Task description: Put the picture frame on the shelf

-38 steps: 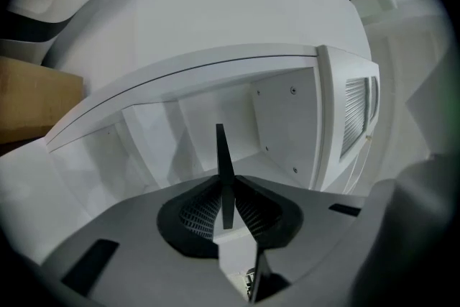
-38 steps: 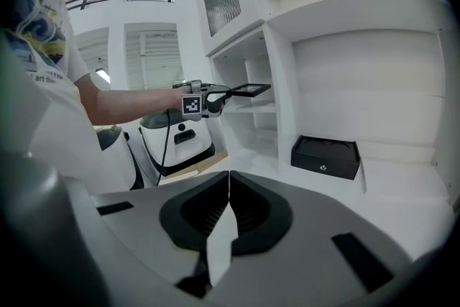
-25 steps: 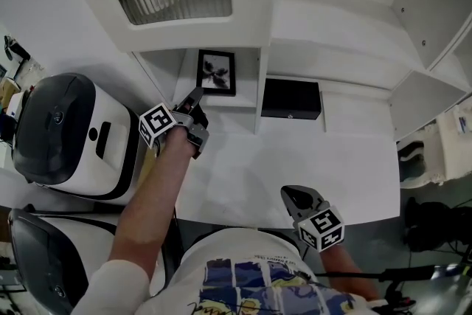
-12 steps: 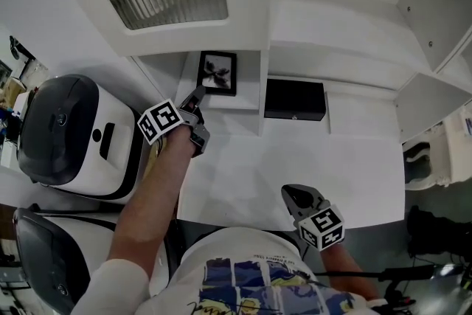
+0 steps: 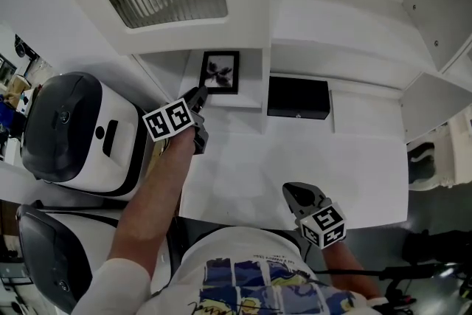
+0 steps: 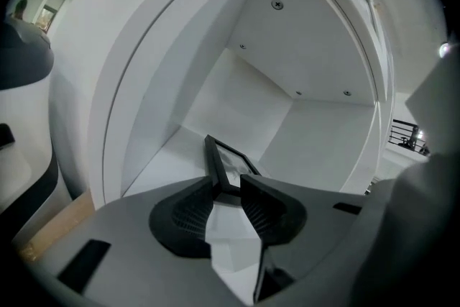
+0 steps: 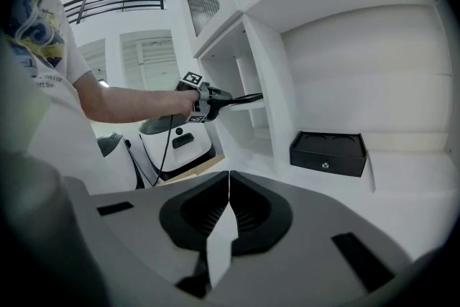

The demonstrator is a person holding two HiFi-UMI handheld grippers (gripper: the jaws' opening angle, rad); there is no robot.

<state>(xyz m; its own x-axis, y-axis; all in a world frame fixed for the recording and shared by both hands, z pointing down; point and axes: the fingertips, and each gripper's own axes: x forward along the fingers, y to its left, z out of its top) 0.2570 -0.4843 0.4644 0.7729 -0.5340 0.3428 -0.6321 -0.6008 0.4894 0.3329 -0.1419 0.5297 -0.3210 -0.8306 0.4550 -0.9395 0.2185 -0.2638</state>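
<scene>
Left gripper (image 6: 228, 187) jaws just opened, pads loose either side of frame (image 5: 220, 71) corner, frame on shelf (image 5: 228, 101); right gripper (image 7: 228, 180) closed, empty.

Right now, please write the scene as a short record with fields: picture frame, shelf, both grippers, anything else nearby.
frame: black rectangular picture frame, inside the white shelf compartment
left gripper: jaws have just been opening; apart, frame's near end between their tips, not clamped
right gripper: jaws together, empty
other: black rectangular box beside that compartment
</scene>
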